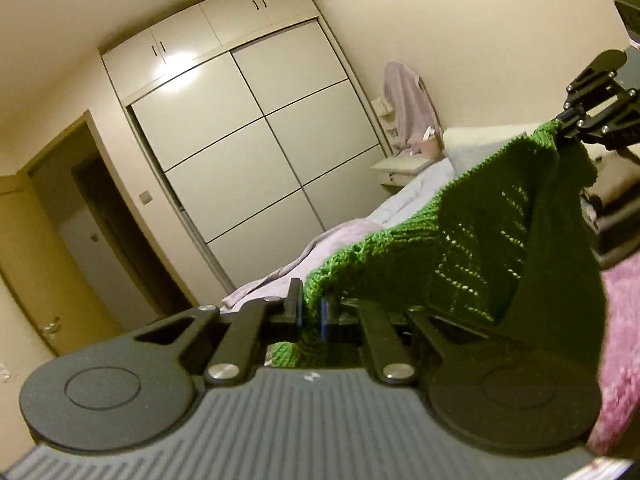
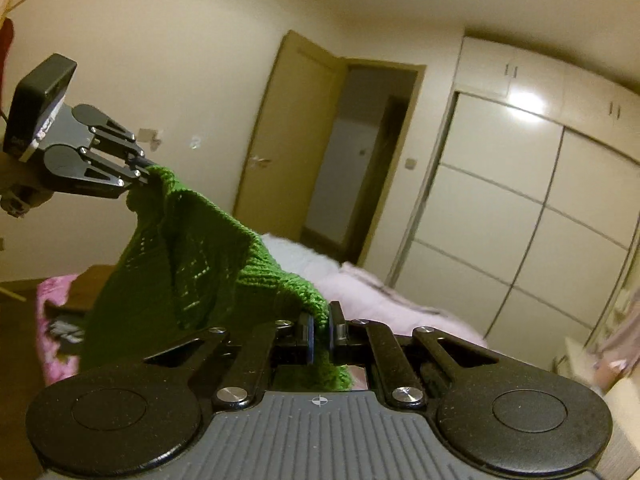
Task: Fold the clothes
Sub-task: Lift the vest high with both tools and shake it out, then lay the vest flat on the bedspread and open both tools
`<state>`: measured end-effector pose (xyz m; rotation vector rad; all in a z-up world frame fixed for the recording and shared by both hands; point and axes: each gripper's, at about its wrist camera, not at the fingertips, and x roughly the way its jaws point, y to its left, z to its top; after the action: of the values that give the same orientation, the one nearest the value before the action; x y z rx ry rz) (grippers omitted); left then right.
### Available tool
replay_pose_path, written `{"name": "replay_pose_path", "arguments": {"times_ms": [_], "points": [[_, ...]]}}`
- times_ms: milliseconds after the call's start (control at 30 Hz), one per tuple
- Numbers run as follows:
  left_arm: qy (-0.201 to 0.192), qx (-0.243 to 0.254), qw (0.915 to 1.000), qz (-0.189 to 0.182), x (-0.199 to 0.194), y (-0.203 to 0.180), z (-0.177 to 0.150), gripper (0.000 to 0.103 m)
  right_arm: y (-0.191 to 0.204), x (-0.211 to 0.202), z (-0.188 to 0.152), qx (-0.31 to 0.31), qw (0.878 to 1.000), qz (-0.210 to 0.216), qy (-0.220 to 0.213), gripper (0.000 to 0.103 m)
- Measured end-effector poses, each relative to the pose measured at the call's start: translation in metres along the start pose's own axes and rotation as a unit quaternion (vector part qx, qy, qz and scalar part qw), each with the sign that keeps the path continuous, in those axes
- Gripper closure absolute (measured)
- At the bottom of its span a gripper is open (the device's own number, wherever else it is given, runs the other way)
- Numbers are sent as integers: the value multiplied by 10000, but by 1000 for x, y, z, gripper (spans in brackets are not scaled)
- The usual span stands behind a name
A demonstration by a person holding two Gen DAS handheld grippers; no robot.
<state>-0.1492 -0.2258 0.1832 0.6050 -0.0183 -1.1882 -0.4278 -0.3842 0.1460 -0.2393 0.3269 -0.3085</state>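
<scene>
A green knitted garment (image 1: 492,236) hangs stretched in the air between both grippers, above the bed. My left gripper (image 1: 313,314) is shut on one edge of it, with knit bunched between the pads. The right gripper (image 1: 560,122) shows at the upper right of the left wrist view, pinching the other edge. In the right wrist view, my right gripper (image 2: 320,330) is shut on the green garment (image 2: 200,256), and the left gripper (image 2: 146,172) holds the far corner at the left. The garment's lower part droops out of sight.
A bed with a pale lilac duvet (image 1: 332,244) and a pink blanket (image 1: 624,344) lies below. A white sliding-door wardrobe (image 1: 256,136) fills one wall beside an open doorway (image 2: 360,160). A cloth-draped dressing table (image 1: 406,120) stands by the bed's head.
</scene>
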Motion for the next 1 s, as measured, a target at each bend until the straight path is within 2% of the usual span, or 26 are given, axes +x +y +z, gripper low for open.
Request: {"name": "replay_pose_path", "arguments": {"times_ms": [133,200,267,300,333,400,500,633,767,900,1000], "points": [[233,-134,9990,-359,87,17,-8,97,-36,82,-13,104,9989,-238,380,101],[459,-324,9965,-621,145,22,-26,96,-54,141,-36,231,9963,-354,742,100],[853,-631,9905,-881,220,25,-56,92,-71,206,-71,350,9919,-429,1146,100],[1025,-721,9876,-947,253,22,-72,85,-78,240,-93,416,9881,-484,1401,96],[1234,-833,9838,-999,291,18,-94,77,-84,270,-116,496,9825,-641,1675,81],[1663,-1161,9742,-992,349,12,-139,77,-93,311,-160,637,9729,-941,2015,61],[2115,-1594,9587,-1041,397,-1,-197,77,-95,338,-211,899,9593,-926,2511,61],[2634,-1919,9378,-1199,399,-21,-267,77,-78,332,-261,919,9453,-767,3035,61],[3146,-2125,9168,-1241,370,-41,-312,77,-68,306,-297,1420,9262,-691,3423,61],[3533,-2409,8959,-1204,317,-64,-340,74,-47,273,-317,1859,9076,-635,3711,60],[3772,-2562,8834,-1078,265,-80,-353,73,-23,241,-338,2105,8944,-503,3915,59]]}}
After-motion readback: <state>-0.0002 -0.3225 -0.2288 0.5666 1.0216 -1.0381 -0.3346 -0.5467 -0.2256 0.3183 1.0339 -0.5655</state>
